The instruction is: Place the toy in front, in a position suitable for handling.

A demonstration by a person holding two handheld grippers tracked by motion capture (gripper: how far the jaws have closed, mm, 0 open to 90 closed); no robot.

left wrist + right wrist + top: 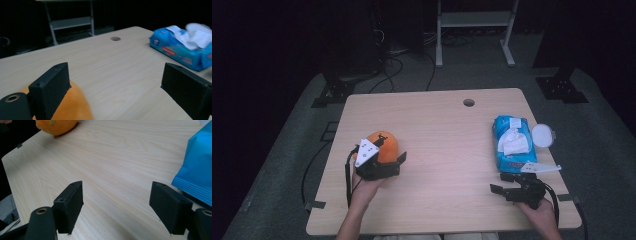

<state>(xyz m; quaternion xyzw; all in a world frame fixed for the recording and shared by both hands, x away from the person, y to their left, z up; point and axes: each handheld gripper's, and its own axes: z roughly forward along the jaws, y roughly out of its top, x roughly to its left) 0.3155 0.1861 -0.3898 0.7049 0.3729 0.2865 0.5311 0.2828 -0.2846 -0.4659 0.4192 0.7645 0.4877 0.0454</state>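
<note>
An orange (pixel 384 142) sits on the left part of the wooden table (pixel 442 150). My left gripper (pixel 392 152) is right against it, held by a hand from below. In the left gripper view the jaws of the left gripper (pixel 117 75) stand wide apart over bare wood, and the orange (pixel 72 107) bulges beside and under the left jaw, not between the pads. My right gripper (pixel 499 182) rests near the front right, pointing left, just in front of a blue pack of wet wipes (pixel 512 145). The right gripper (pixel 118 192) is open with nothing between its jaws.
A white round lid (pixel 543 135) lies to the right of the wipes pack (pixel 180 50), which has a tissue sticking out. A cable hole (pixel 469 102) is near the table's far edge. A metal stand (pixel 474 20) is beyond the table on the dark floor.
</note>
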